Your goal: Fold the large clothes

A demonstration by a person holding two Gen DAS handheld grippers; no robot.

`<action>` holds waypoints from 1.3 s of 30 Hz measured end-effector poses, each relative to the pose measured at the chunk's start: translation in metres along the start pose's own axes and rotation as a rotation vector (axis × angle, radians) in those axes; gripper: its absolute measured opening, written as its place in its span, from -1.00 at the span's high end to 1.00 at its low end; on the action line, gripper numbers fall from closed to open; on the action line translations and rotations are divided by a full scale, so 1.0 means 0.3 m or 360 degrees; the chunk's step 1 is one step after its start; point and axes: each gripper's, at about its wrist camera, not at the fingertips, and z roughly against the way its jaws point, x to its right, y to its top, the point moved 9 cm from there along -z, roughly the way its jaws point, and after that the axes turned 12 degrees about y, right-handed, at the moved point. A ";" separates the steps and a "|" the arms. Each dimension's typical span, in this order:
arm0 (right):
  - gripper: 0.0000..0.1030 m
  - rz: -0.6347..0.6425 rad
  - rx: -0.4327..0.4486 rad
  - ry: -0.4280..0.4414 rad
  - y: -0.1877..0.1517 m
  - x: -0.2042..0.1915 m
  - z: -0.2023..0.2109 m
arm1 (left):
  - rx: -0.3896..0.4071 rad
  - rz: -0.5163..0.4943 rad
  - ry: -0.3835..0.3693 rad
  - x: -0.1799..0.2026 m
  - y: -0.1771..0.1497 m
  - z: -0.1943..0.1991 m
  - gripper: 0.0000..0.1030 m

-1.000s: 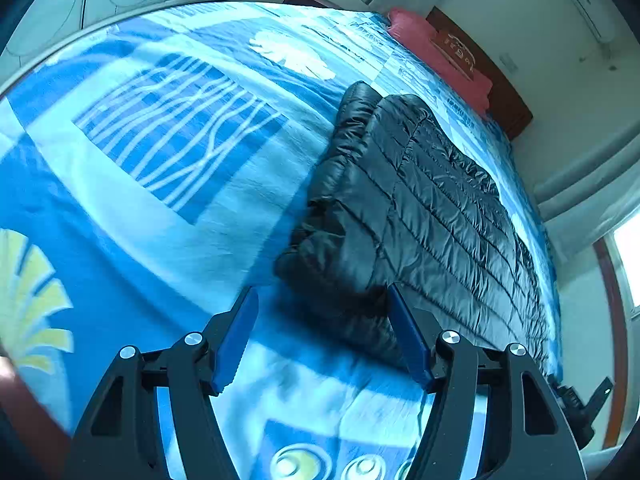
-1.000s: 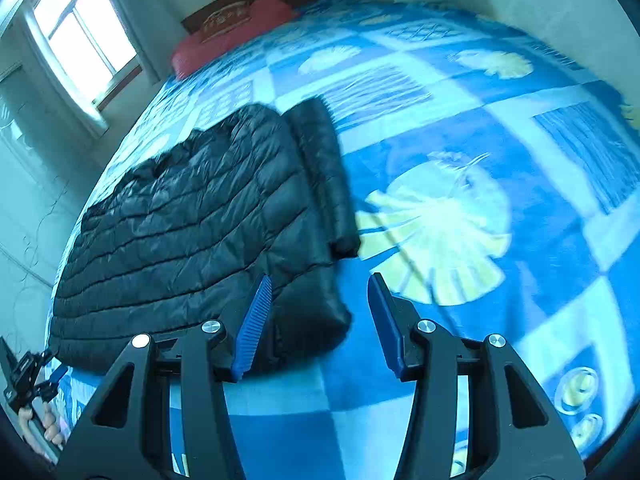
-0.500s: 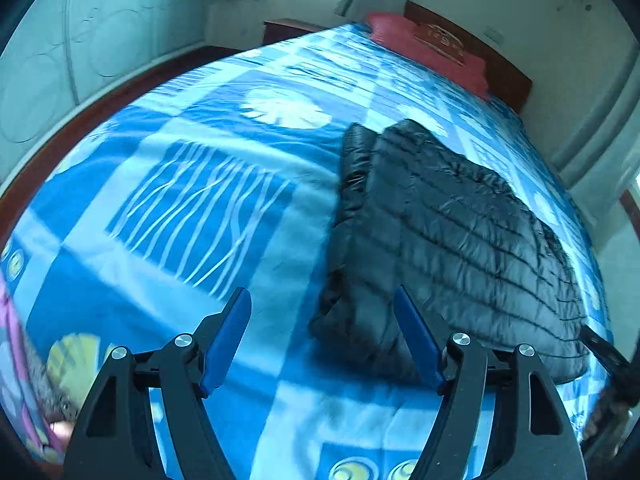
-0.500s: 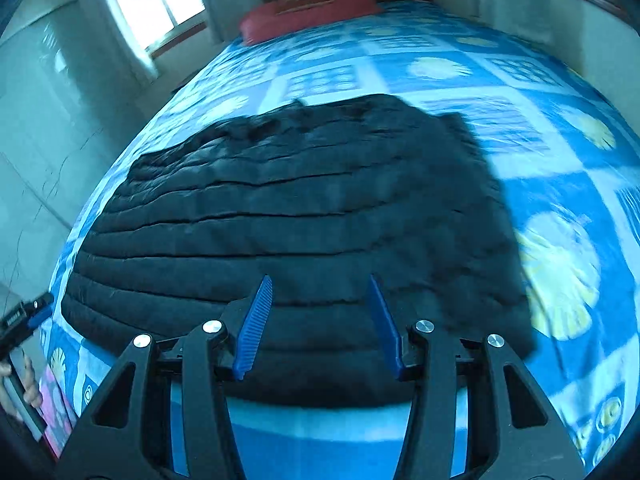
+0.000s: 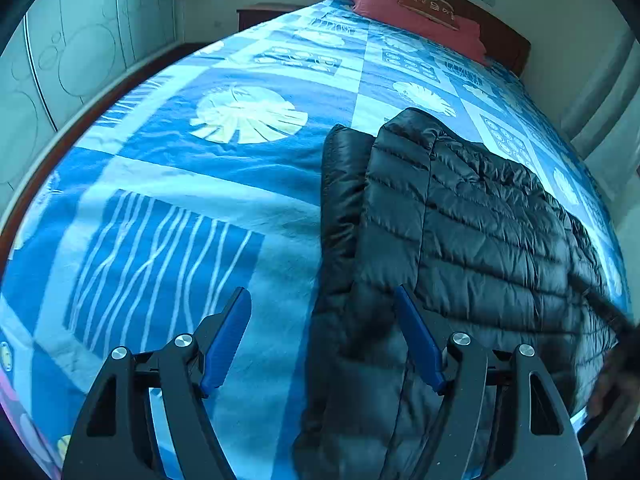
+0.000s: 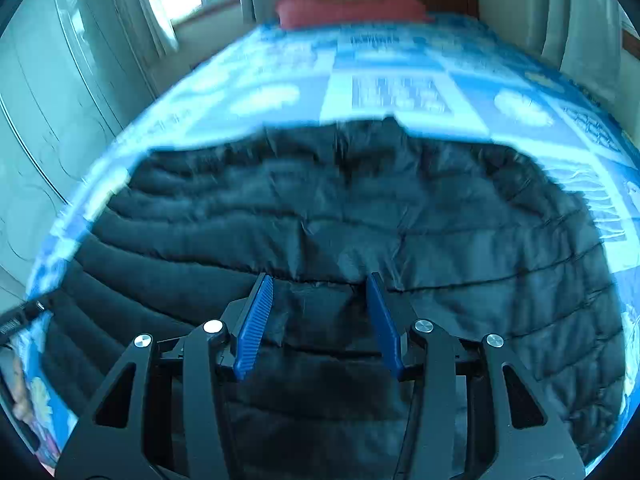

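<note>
Above the black jacket, right claw and left claw hang spread, empty.

Glossy quilted black jacket lies on a matt printed cloth bedspread.

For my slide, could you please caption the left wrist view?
Open left gripper above black puffer jacket on blue bedspread.
</note>
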 end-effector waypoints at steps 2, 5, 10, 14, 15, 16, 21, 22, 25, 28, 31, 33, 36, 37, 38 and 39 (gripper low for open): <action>0.03 0.0016 -0.0005 -0.0032 -0.015 0.012 -0.029 | -0.0029 0.0014 -0.0049 0.014 0.015 -0.022 -0.41; 0.02 0.0063 -0.0010 -0.0099 -0.027 0.006 -0.044 | -0.0064 0.0020 -0.0099 0.038 0.033 -0.054 -0.41; 0.00 0.0058 -0.0003 -0.0098 -0.037 0.008 -0.056 | -0.0093 -0.0039 -0.0121 0.079 0.043 -0.092 -0.42; 0.00 0.0069 0.0010 -0.0109 -0.035 0.009 -0.062 | -0.0116 -0.0073 -0.0127 0.102 0.040 -0.125 -0.49; 0.00 0.0073 0.0013 -0.0113 -0.035 0.007 -0.063 | -0.0130 -0.0074 -0.0130 0.107 0.037 -0.136 -0.49; 0.00 0.0075 0.0015 -0.0114 -0.036 0.007 -0.063 | -0.0141 -0.0075 -0.0139 0.113 0.032 -0.148 -0.49; 0.00 0.0082 0.0031 -0.0117 -0.044 0.006 -0.064 | -0.0176 -0.0053 -0.0227 0.125 0.017 -0.191 -0.41; -0.01 0.0083 0.0035 -0.0118 -0.046 0.005 -0.063 | -0.0174 -0.0051 -0.0256 0.130 0.013 -0.189 -0.34; -0.01 0.0088 0.0037 -0.0122 -0.045 0.006 -0.065 | -0.0162 -0.0085 -0.0272 0.149 0.006 -0.172 -0.10; -0.01 0.0094 0.0047 -0.0126 -0.047 0.003 -0.061 | -0.0147 -0.0125 -0.0270 0.172 0.005 -0.150 0.13; -0.01 0.0091 0.0048 -0.0122 -0.049 0.001 -0.060 | -0.0131 -0.0174 -0.0226 0.191 0.011 -0.139 0.19; -0.01 0.0091 0.0049 -0.0124 -0.051 0.002 -0.060 | -0.0095 -0.0231 -0.0180 0.201 0.012 -0.139 0.08; -0.01 0.0094 0.0051 -0.0123 -0.049 0.004 -0.060 | -0.0074 -0.0235 -0.0081 0.186 0.025 -0.168 -0.52; -0.01 0.0096 0.0053 -0.0125 -0.049 0.003 -0.060 | -0.0117 -0.0186 -0.0090 0.175 0.025 -0.187 -0.54; -0.01 0.0099 0.0056 -0.0128 -0.050 0.003 -0.059 | -0.0151 -0.0147 -0.0147 0.175 0.026 -0.195 -0.50; -0.01 0.0100 0.0058 -0.0130 -0.050 0.001 -0.058 | -0.0170 -0.0123 -0.0223 0.181 0.025 -0.197 -0.25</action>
